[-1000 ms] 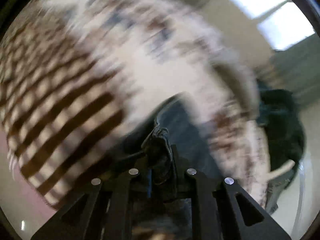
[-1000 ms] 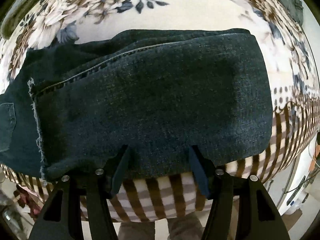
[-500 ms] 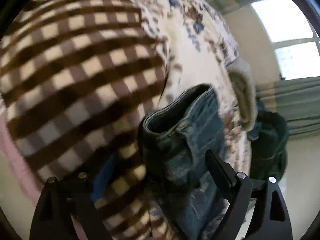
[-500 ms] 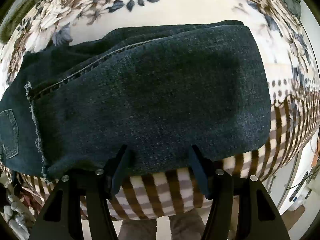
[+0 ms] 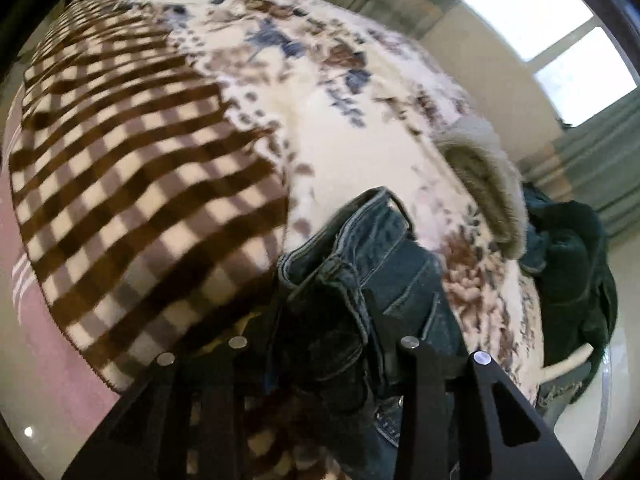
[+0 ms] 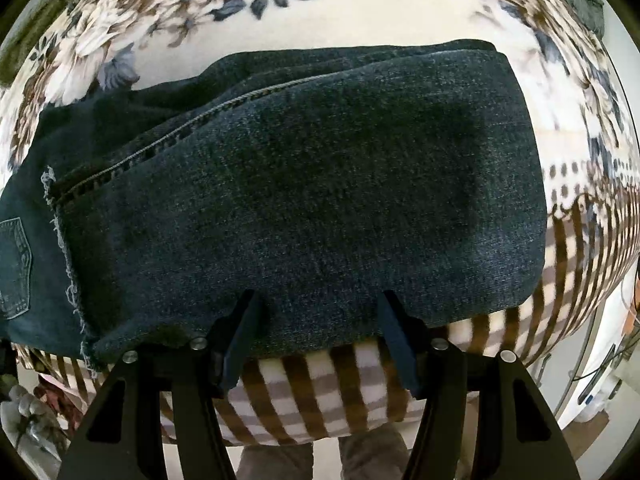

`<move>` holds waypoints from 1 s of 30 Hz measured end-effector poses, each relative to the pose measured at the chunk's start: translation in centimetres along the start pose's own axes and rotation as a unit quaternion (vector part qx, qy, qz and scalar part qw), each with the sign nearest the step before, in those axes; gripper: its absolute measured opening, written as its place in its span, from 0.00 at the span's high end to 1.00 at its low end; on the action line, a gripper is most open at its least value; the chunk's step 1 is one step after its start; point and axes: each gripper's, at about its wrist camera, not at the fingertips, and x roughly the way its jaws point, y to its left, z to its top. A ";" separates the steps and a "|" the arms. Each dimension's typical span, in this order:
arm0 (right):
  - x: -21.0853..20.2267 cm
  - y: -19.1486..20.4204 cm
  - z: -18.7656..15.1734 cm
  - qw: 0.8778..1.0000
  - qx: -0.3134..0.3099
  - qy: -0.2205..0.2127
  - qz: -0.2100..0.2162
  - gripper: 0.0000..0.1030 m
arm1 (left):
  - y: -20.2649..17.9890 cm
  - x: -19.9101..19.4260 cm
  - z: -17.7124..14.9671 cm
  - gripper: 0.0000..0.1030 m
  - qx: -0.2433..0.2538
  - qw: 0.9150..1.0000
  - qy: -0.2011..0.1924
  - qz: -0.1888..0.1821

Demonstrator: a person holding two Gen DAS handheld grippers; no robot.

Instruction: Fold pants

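Dark blue denim pants (image 6: 304, 192) lie folded across a bed blanket (image 6: 360, 20), with a frayed hem at the left and a fold at the right. My right gripper (image 6: 320, 320) is open, its fingers at the near edge of the folded pants, holding nothing. In the left wrist view the waistband end of the pants (image 5: 360, 264) sits bunched between the fingers of my left gripper (image 5: 332, 332), which looks closed around the denim.
The blanket has a brown checked border (image 5: 140, 200) and a floral middle. A fur-trimmed garment (image 5: 488, 184) and a dark green garment (image 5: 572, 264) lie at the far bed edge. A window (image 5: 552, 36) is beyond. White cabinet and cables (image 6: 604, 368) stand right.
My left gripper was shut on denim, then opened wide half a second ago, and now has closed in on the waistband. My right gripper stays open at the pants' near edge.
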 end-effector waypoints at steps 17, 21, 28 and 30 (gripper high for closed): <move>-1.0 -1.5 1.2 0.999 0.019 -0.005 0.035 0.38 | -3.3 -0.9 0.6 0.76 0.019 0.996 -0.031 -0.080; -2.1 -3.7 1.3 0.997 0.032 -0.022 0.061 0.27 | -7.9 -5.8 0.0 0.77 0.050 0.988 -0.054 -0.134; -4.2 -9.9 1.0 0.991 0.063 -0.051 0.105 0.24 | -18.3 -10.5 -4.6 0.82 0.130 0.964 -0.025 -0.229; -4.8 -12.2 0.9 0.989 0.079 -0.057 0.114 0.24 | -21.7 -10.2 -7.4 0.82 0.168 0.955 -0.005 -0.244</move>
